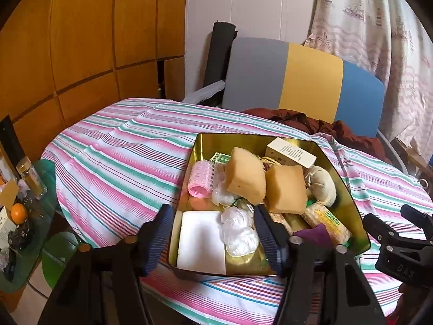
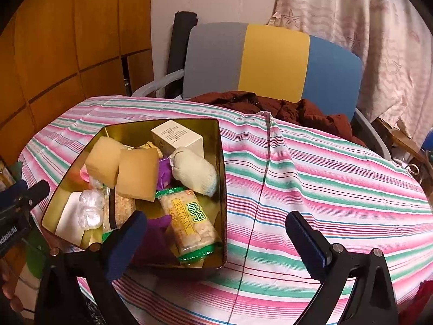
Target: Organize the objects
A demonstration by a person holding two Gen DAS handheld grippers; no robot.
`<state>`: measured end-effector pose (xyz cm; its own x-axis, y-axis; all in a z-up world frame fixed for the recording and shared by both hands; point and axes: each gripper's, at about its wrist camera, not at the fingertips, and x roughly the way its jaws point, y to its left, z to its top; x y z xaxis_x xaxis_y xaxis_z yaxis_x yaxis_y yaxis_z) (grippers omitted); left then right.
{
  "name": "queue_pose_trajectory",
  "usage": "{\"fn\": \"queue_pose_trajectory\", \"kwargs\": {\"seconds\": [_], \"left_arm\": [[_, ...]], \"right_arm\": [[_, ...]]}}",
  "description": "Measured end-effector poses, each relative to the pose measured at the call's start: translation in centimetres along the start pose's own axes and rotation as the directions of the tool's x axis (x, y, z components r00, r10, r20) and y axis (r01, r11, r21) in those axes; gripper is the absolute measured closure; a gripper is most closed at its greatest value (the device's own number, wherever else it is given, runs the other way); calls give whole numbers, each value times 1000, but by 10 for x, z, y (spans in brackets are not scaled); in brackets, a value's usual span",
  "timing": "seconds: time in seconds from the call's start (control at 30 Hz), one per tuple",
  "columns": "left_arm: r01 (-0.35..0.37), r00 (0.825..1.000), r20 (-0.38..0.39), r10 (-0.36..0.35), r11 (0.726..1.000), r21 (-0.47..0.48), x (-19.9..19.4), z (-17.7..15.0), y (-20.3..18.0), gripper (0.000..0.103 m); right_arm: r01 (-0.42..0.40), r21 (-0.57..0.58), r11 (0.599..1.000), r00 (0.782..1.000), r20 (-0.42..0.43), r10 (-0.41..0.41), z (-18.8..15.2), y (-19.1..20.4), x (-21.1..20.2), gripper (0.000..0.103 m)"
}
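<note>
A gold metal tin (image 1: 349, 187) (image 2: 222, 162) sits on the striped tablecloth, full of small items: two tan sponges (image 1: 245, 174) (image 2: 138, 173), a pink hair roller (image 1: 200, 178), a white box (image 1: 291, 153) (image 2: 177, 135), a rolled white cloth (image 1: 322, 182) (image 2: 194, 170), a snack bar packet (image 2: 189, 222), crumpled clear plastic (image 1: 238, 228) and a white pad (image 1: 201, 242). My left gripper (image 1: 213, 241) hovers open over the tin's near left corner, holding nothing. My right gripper (image 2: 216, 246) hangs open at the tin's near right corner, also empty.
A table with a pink, green and white striped cloth (image 2: 324, 189) carries the tin. Behind it stands a grey, yellow and blue chair (image 2: 273, 59) with a dark red garment (image 2: 270, 108). A glass side shelf at left holds a jar (image 1: 31, 178) and an orange (image 1: 19, 212).
</note>
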<state>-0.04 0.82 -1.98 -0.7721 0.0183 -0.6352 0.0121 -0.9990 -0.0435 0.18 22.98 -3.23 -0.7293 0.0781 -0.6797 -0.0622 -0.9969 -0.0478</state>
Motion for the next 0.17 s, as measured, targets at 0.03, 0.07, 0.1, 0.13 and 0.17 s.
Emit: {"fn": "queue_pose_trajectory", "kwargs": {"seconds": [0.03,0.07,0.1,0.13,0.17], "left_arm": [[-5,1000,4,5,1000,4,0,0,0,50],[-8,1000,6,8,1000,8,0,0,0,50],[-3,1000,10,3,1000,7,-1,0,0,50],[-2,1000,10,2,1000,7,-1,0,1,50],[-2,1000,10,2,1000,8,-2,0,0,50]], "right_arm": [[0,-2,1000,1000,1,0,0,1,0,0],[-1,-5,1000,1000,3,1,0,2,0,0],[-2,-6,1000,1000,5,2,0,2,0,0],[-4,-7,1000,1000,6,4,1,3,0,0],[-5,-8,1000,1000,6,5,1,3,0,0]]}}
